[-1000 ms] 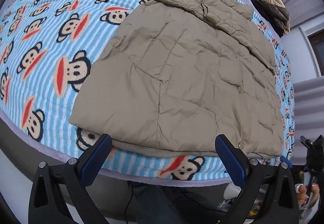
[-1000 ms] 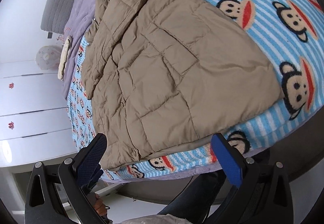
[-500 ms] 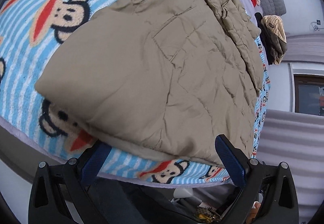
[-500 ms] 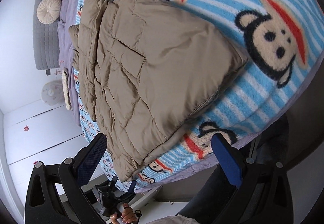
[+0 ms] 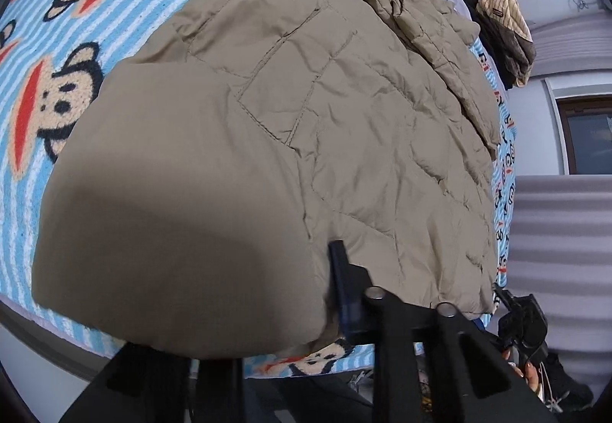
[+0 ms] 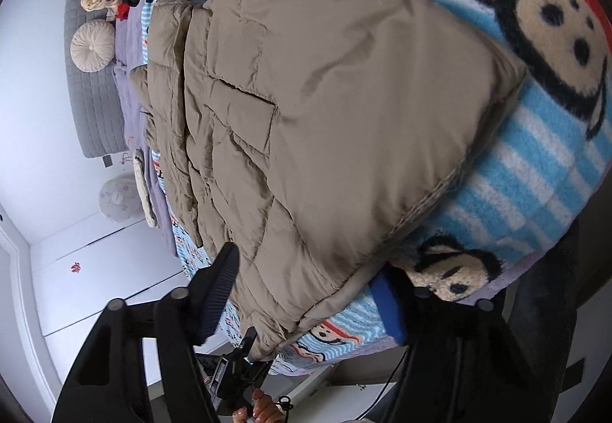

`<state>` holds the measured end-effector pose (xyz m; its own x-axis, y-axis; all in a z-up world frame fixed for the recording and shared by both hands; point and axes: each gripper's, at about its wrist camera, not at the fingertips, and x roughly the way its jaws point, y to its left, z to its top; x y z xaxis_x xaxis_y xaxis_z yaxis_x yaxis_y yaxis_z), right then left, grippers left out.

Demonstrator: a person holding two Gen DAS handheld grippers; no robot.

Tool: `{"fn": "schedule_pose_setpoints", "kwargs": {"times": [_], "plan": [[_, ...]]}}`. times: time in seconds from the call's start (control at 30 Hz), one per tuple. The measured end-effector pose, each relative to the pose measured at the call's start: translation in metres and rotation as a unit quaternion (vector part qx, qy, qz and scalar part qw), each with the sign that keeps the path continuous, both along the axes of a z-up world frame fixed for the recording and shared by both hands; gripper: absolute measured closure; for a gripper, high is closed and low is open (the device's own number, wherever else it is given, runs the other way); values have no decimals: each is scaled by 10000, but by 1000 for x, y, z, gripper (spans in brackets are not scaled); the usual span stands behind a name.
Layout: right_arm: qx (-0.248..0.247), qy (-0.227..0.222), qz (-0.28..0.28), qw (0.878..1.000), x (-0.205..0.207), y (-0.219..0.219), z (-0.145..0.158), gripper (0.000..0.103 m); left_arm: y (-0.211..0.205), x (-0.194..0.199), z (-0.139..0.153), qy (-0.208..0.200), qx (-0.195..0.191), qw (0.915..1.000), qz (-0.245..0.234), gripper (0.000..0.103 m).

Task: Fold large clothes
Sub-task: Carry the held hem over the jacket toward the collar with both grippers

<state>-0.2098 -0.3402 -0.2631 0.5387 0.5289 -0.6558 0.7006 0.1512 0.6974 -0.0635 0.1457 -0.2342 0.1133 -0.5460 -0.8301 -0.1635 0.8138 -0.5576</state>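
A tan quilted jacket (image 5: 344,109) lies partly folded on the bed, collar at the far end; it also shows in the right wrist view (image 6: 325,116). My left gripper (image 5: 306,308) is at the jacket's near hem. One blue finger (image 5: 342,289) shows and the other is hidden under the fabric; the jaws have closed in on the hem. My right gripper (image 6: 306,293) straddles the other hem corner, with its fingers (image 6: 390,308) either side of the fabric and a gap still between them.
A blue striped blanket with monkey faces (image 5: 57,90) covers the bed, and its edge runs just below the grippers. Dark clothes and a striped hat (image 5: 505,36) lie at the far end by a grey headboard (image 6: 88,78) with a round cushion (image 6: 93,46).
Both grippers moved forward onto the jacket's near hem. The left jaws went from wide open to closed on the fabric; the right jaws narrowed around the hem corner.
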Motion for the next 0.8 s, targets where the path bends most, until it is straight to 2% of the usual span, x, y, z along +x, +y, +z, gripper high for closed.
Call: {"fn": "schedule_pose_setpoints", "kwargs": {"times": [0.03,0.07,0.1,0.27,0.47,0.67,0.8], "plan": [[-44,43,36,10000,1,2,-1,57,3,1,3,-66,-63,10000,9,87],[-137,130,76,9998,2,3,-1,86,6,1,7,-153,-114,9998,30,87],[-253,219,94,9994,3,5,0,93,10,2,13,-244,-189,9995,56,92],[-698,-192,85,9973,8,11,28,96,18,19,55,-815,-463,9956,-13,92],[-1311,-717,408,9879,38,6,85,96,6,63,117,-1560,-350,9866,-324,92],[-1946,-1367,1048,9656,118,-8,155,96,-19,130,185,-2209,-55,9737,-557,92],[-2059,-1717,1448,9524,191,-27,193,96,-41,176,219,-2456,335,9665,-671,92]]}}
